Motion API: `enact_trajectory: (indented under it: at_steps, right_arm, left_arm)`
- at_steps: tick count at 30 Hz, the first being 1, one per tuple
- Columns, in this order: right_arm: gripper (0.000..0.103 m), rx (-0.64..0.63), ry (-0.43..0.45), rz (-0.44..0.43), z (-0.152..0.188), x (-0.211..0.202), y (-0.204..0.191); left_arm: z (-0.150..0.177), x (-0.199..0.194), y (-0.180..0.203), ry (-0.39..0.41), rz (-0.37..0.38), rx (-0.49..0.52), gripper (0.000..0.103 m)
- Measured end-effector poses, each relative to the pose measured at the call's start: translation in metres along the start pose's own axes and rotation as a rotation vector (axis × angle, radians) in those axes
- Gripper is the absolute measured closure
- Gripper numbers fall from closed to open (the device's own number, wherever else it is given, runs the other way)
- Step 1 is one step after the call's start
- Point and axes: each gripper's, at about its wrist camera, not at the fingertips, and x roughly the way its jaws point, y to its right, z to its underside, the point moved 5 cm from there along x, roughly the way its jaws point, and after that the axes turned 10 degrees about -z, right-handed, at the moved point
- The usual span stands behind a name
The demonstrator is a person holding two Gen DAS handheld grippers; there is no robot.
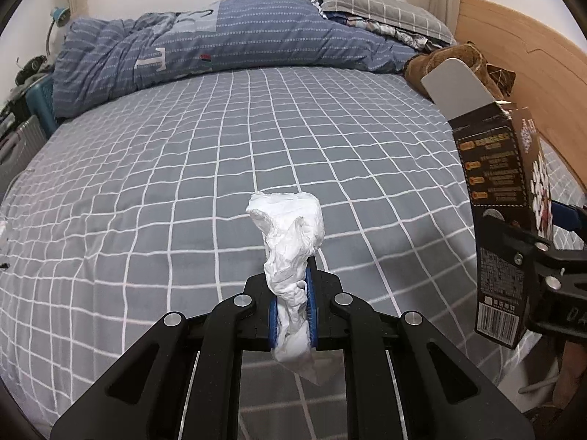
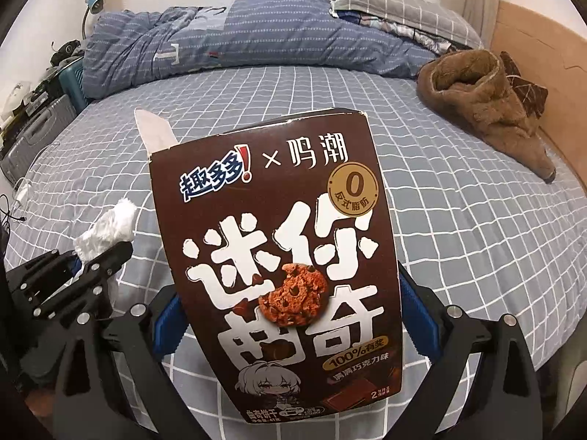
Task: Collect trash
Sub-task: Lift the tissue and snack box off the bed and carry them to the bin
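1. Left wrist view: the left gripper [image 1: 291, 315] has its blue pads clamped tight on a crumpled white tissue [image 1: 290, 242], which stands up from the jaws above the checked bed [image 1: 183, 168]. At the right edge the box [image 1: 502, 220] shows only its dark side panel with small print and a barcode, its grey flap open at the top; the right gripper [image 1: 543, 253] pinches it there. A blue quilt [image 1: 205, 40] and a grey pillow [image 1: 381, 7] lie at the far side

2. Right wrist view: the right gripper [image 2: 286, 315] grips the box [image 2: 282, 256] by its sides, blue fingers [image 2: 167, 319] pressed to both edges. Only here does the brown front with a cookie picture show. The left gripper [image 2: 91, 256] sits at lower left, tissue [image 2: 110, 231] poking out. The brown fleece [image 2: 488, 99] lies in full view near the headboard [image 2: 543, 58]
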Motion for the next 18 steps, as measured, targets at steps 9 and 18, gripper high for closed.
enact_trajectory:
  at_steps: [9, 18]
  right_arm:
    - [0.011, -0.016, 0.003, 0.042, 0.026, -0.026, -0.008]
    - [0.011, -0.002, -0.001, 0.037, 0.058, -0.051, -0.015]
  left_arm:
    - [0.027, -0.033, -0.005, 0.002, 0.016, -0.019, 0.092]
    - [0.056, -0.060, -0.001, -0.004, 0.033, -0.017, 0.092]
